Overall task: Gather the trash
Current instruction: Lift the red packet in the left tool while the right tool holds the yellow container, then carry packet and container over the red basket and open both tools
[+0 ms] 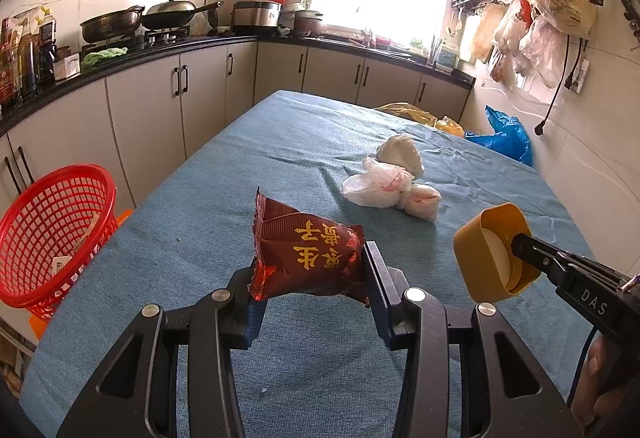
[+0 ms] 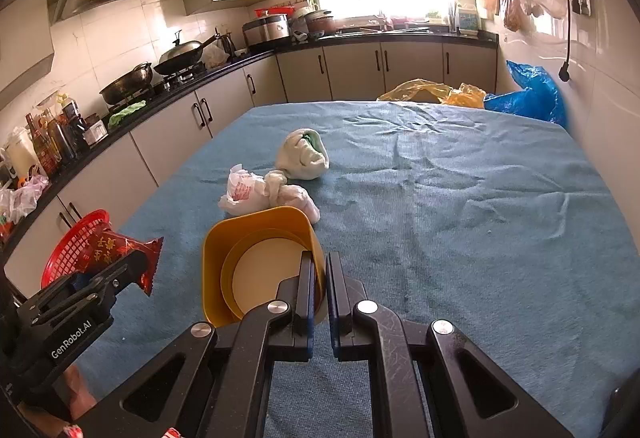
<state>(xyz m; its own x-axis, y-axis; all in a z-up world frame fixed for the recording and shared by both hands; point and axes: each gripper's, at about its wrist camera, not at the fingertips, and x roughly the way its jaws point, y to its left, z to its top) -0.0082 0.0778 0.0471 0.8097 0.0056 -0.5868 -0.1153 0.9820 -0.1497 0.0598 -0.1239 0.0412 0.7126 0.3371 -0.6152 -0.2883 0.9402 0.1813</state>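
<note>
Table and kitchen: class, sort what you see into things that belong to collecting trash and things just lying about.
Part of the job:
snack wrapper in the left tool
yellow cup in the right tool
crumpled white bags
red basket

Just lying about:
woks
rice cooker
bottles
hanging bags

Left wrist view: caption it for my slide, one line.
Left gripper grips a red snack wrapper over the blue-clothed table; right gripper holds a yellow cup, red basket alongside.
</note>
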